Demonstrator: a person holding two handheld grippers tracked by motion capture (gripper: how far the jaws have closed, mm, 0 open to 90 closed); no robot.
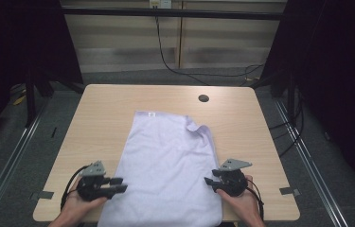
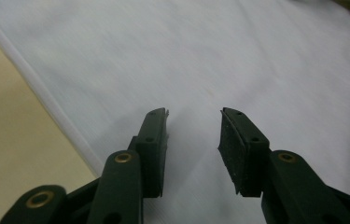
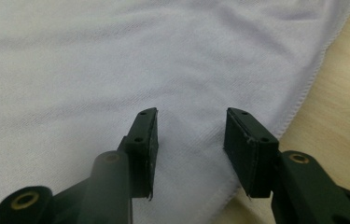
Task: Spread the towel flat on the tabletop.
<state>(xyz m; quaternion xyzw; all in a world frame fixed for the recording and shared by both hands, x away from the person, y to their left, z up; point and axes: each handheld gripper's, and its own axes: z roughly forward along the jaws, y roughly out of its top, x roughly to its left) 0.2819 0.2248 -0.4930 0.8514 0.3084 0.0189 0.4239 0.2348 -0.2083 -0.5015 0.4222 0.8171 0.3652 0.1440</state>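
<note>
A light wooden table (image 1: 99, 106) carries a pale lavender cloth (image 1: 165, 161) spread flat down its middle, its near edge cut off by the high view's bottom border. One far corner is folded over. The left gripper (image 1: 119, 184) sits at the cloth's left edge, the right gripper (image 1: 208, 181) at its right edge; both sets of jaws stand apart, holding nothing.

Pale lilac cloth (image 1: 168, 161), soft, matt, finely woven; light wood-grain table (image 1: 104, 109), smooth; fingers (image 2: 242, 149) matt black plastic
</note>
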